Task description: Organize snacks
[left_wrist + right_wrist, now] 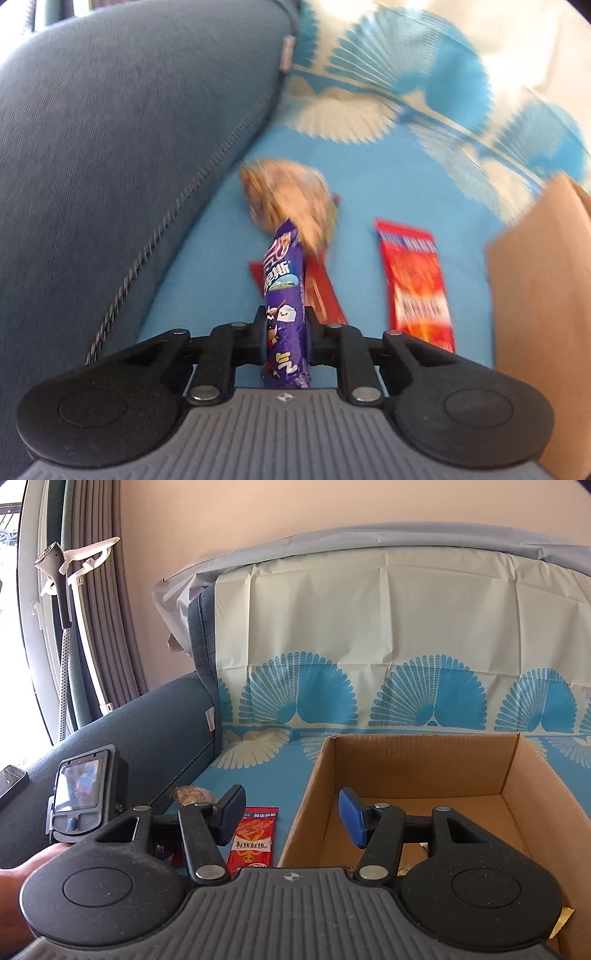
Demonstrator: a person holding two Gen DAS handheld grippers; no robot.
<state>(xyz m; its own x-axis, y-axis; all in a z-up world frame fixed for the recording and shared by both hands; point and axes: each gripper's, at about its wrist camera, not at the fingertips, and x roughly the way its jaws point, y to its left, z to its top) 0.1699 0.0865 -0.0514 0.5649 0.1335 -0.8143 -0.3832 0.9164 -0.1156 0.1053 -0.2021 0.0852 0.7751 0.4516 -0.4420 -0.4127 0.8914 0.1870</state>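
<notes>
Two grippers are at work, and we have one snack in hand. Our left gripper [284, 332] is pinched nearly closed on the purple snack stick [283, 295], its pads pressing the wrapper on both sides around the lower half, so the top stands clear above the fingers. Our right gripper [291, 819] holds nothing; its jaws stand about half open, one finger over the blue patterned cover [388, 192], the other over the open cardboard box [413, 760].

We judge the step in hand to be carrying the stick into that box. To do it well, we should keep the pinch firm, since a slim glossy wrapper probably slips or swivels easily, lift it clear of the packets beneath, pass over the near box wall rather than against it, and let go only once it is low inside.

Around it, a red packet [417, 284] lies flat on the cover between the stick and the box wall. Another red packet [321, 295] lies just behind the stick, and a blurred brownish snack [284, 195] sits beyond, close to the sofa's dark armrest [110, 166]. A phone [11, 781] rests on that armrest. We see little in the box beyond a few scraps on its floor.
</notes>
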